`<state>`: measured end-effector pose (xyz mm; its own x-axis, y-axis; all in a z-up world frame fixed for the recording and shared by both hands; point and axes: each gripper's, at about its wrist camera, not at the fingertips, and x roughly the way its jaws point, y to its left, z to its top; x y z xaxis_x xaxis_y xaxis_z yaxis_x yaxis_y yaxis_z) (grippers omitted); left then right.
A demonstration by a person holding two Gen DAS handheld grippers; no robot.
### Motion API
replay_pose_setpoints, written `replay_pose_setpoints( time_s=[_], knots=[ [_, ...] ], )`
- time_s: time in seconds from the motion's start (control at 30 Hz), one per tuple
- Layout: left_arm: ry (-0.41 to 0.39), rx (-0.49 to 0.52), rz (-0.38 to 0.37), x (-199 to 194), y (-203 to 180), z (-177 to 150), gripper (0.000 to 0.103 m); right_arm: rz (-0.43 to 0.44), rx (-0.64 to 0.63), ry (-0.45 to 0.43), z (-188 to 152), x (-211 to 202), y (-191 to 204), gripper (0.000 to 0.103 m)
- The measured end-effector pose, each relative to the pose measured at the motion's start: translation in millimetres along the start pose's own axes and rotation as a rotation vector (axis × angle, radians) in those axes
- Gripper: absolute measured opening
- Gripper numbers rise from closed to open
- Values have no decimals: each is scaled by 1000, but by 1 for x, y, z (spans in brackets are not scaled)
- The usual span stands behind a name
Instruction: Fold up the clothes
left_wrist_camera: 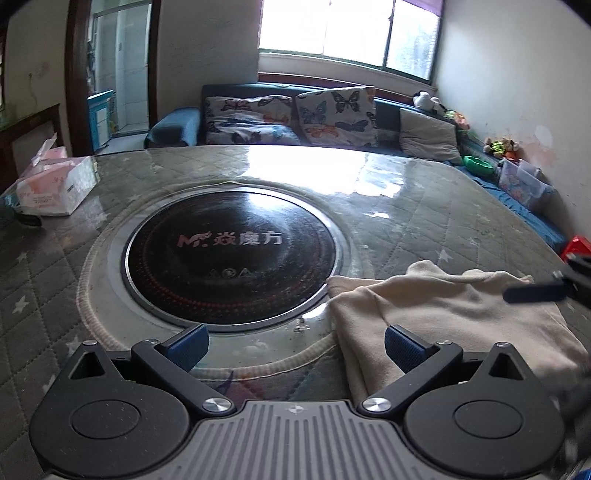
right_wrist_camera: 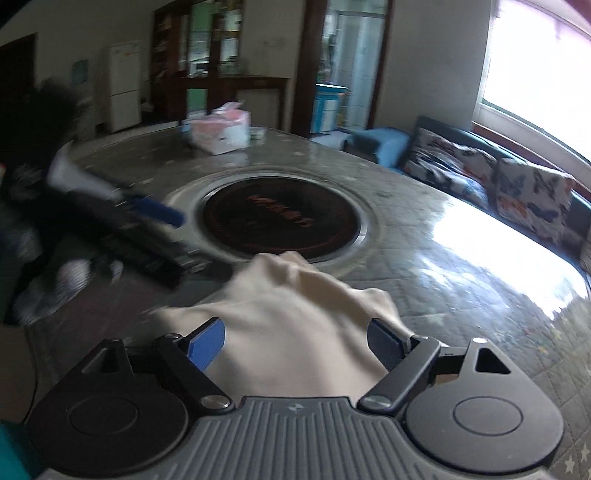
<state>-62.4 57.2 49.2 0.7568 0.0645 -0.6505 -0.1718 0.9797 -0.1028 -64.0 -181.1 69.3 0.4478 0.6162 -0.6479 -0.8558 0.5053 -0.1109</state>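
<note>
Cream garment (left_wrist_camera: 454, 317) soft matt cloth; table (left_wrist_camera: 424, 206) glossy.

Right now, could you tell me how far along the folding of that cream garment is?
Done: the cream garment lies partly doubled over itself on the table, beside the round cooktop. In hand: nothing; the left gripper and right gripper are both open, the right one over the cloth. Left: the edges look bunched, so further folds and smoothing probably remain.

A bright window (left_wrist_camera: 347, 29) fills the upper centre of the left wrist view, its glare spilling over the glossy table (left_wrist_camera: 424, 206) below. Under it runs a dark blue sofa (left_wrist_camera: 177, 125) with butterfly cushions (left_wrist_camera: 336, 114). In the right wrist view's upper left stands a white fridge (right_wrist_camera: 123, 86) beside dark wooden shelving (right_wrist_camera: 207, 55).
</note>
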Motion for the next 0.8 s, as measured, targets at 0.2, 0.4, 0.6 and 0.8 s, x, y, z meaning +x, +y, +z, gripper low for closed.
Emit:
replay_pose_setpoints(
  time_s=[0.2, 0.4, 0.6, 0.8],
  knots=[
    [30, -113, 21, -1, 14, 3, 103, 65, -121, -6, 0, -3, 41, 80],
    [48, -209, -34, -7, 26, 2, 95, 96, -229, 19, -1, 11, 73, 58],
    [95, -332, -125, -4, 34, 1, 88, 70, -289, 64, -4, 30, 89, 41],
    [137, -427, -191, 4, 31, 0, 88, 61, -210, 48, -1, 25, 77, 14]
  ],
)
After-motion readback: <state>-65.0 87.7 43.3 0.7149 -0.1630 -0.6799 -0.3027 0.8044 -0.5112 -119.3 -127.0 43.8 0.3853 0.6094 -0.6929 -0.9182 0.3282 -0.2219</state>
